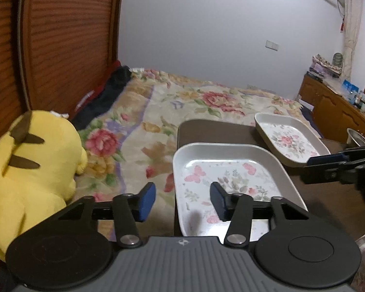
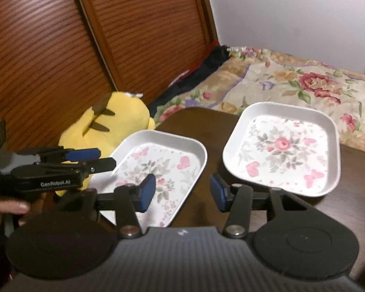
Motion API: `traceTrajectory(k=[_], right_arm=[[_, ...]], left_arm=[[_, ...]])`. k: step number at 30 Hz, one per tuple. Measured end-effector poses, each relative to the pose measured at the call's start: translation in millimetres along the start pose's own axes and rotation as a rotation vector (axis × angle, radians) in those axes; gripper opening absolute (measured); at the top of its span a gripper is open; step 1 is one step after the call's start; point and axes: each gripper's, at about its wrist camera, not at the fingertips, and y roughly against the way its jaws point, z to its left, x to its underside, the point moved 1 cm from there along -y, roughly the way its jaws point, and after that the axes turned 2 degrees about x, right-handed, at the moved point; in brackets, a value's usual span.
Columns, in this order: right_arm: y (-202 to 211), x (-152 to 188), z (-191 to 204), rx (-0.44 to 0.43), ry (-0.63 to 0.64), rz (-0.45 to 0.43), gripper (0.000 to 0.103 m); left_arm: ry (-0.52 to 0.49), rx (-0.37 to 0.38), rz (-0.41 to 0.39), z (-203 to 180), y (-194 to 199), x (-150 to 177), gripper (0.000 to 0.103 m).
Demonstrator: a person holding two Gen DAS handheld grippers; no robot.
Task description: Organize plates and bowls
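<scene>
Both grippers hang released and hold nothing: the left gripper (image 1: 182, 200) straddles the left rim of the near floral plate (image 1: 231, 170), the right gripper (image 2: 182, 191) hovers between that plate and the far floral plate (image 2: 283, 146). The near plate lies at the table's (image 1: 206, 129) left edge, perhaps overhanging it. I judge a careless push could slide it onto the floral bedspread (image 1: 182, 97). The table middle between the plates is free; a metal bowl (image 1: 356, 137) stands at the far right.

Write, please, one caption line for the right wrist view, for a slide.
Open right claw hovers over a dark table with two floral plates; left claw enters beside them.
</scene>
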Motion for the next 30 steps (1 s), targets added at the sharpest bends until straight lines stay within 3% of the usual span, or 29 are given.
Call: traceTrajectory(k=[12, 15, 19, 30], right_arm=[[-23, 8, 9, 0.017, 0.044, 0.094, 0.033], [-24, 10, 10, 0.020, 0.043, 0.103, 0.021], [-25, 12, 10, 0.018, 0.031, 0.101, 0.017], [-11, 11, 7, 0.013, -0.013, 0.094, 0.015]], left_arm=[[0.062, 0.049, 0.024, 14, -9, 11, 0.024], [0.059, 0.064, 0.028, 11, -7, 10, 0.015], [0.046, 0.054, 0.028, 9, -5, 10, 0.009], [0.042, 0.065, 0.020, -2, 14, 10, 0.009]])
